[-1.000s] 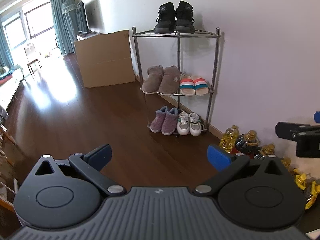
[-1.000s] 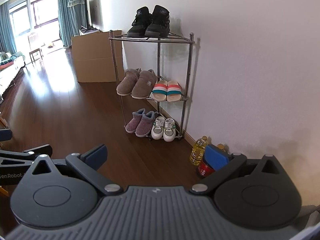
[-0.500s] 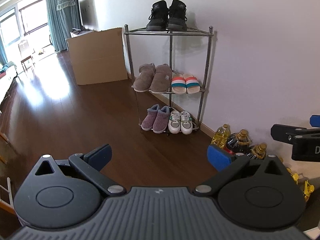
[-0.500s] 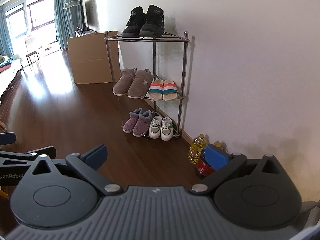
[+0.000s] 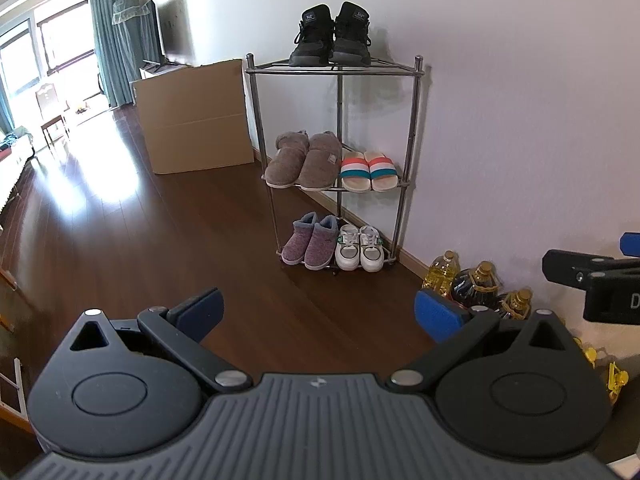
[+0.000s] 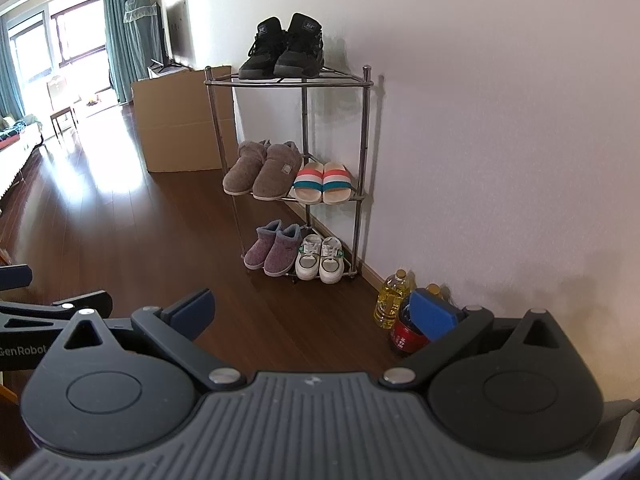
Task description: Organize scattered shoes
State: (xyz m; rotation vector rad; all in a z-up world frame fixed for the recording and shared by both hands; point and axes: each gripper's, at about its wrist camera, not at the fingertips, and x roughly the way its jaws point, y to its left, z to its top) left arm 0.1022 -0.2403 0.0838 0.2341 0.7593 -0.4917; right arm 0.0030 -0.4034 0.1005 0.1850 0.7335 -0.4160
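With every pair paired toe-out on the rack (image 5: 335, 68), no shoe lies on the floor (image 5: 160, 240) in view. Left gripper (image 5: 318, 310) and right gripper (image 6: 310, 310) hang well back, fingers wide and empty, suggesting tidying is complete.

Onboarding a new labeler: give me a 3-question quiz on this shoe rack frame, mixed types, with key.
1. True or false: the black sneakers sit on the top tier of the rack.
2. Multiple choice: what shares the middle tier with the brown slippers? A) striped slides B) white sneakers C) oil bottle
3. Fill in: the purple slippers sit on the ___ tier, beside the white sneakers.

Key: 1 true; 2 A, the striped slides; 3 bottom.
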